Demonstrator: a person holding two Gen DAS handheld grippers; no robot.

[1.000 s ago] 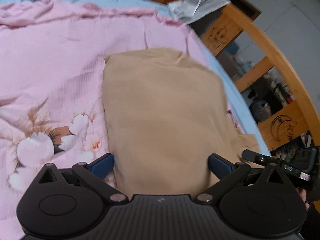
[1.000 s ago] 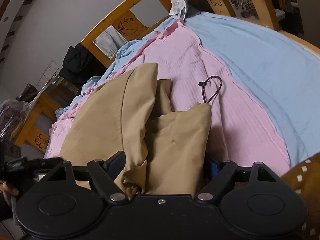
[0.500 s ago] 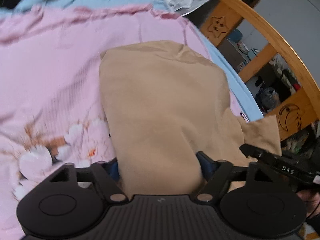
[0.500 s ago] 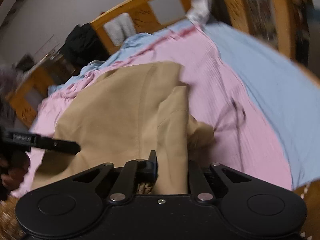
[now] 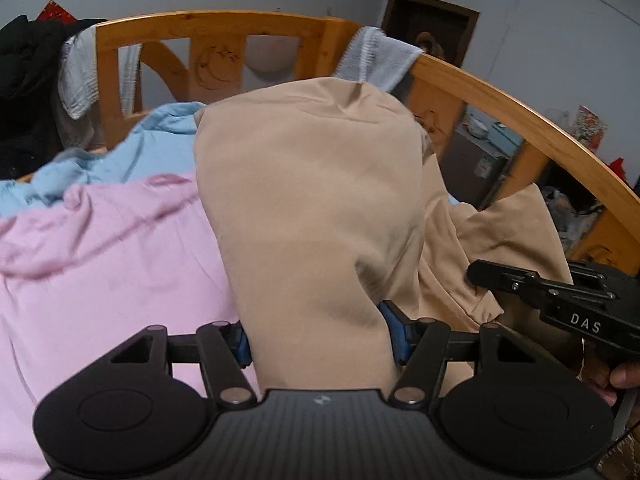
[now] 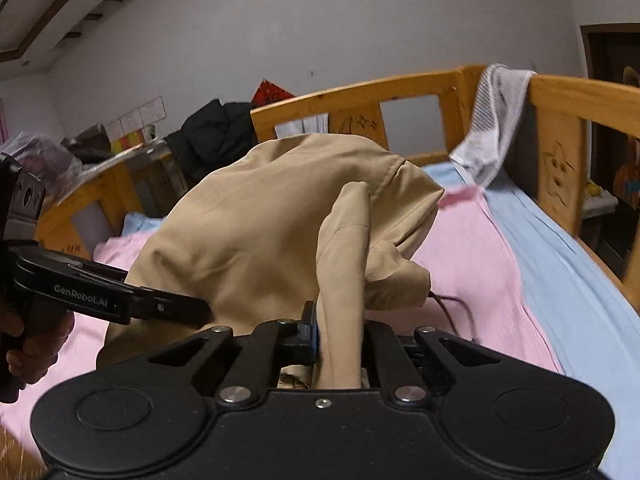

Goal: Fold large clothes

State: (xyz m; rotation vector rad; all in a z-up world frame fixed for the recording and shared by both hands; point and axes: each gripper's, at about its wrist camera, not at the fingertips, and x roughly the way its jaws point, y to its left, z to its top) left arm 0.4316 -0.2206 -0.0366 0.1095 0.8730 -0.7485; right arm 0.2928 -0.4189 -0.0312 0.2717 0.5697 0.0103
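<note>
Grippers both clamped the tan garment [image 5: 312, 208]: left gripper [image 5: 316, 336] on a wide fold, right gripper [image 6: 340, 336] pinching a narrow bunch above the pink sheet [image 6: 472, 256].

The garment [image 5: 312, 208], flat on the pink sheet [image 5: 100, 264] one second earlier, now hangs raised above it, its far end level with the headboard [image 5: 216, 24], which has entered both views as they tilt upward. The left gripper [image 5: 316, 336], earlier spread wide about the cloth, is now narrowed onto a bunched fold. The right gripper [image 6: 340, 332], likewise wide a second ago, is now closed tightly on a narrow gathered strip. The cord [image 6: 448, 308], previously lying exposed on the sheet, is now largely covered by hanging fabric.
</note>
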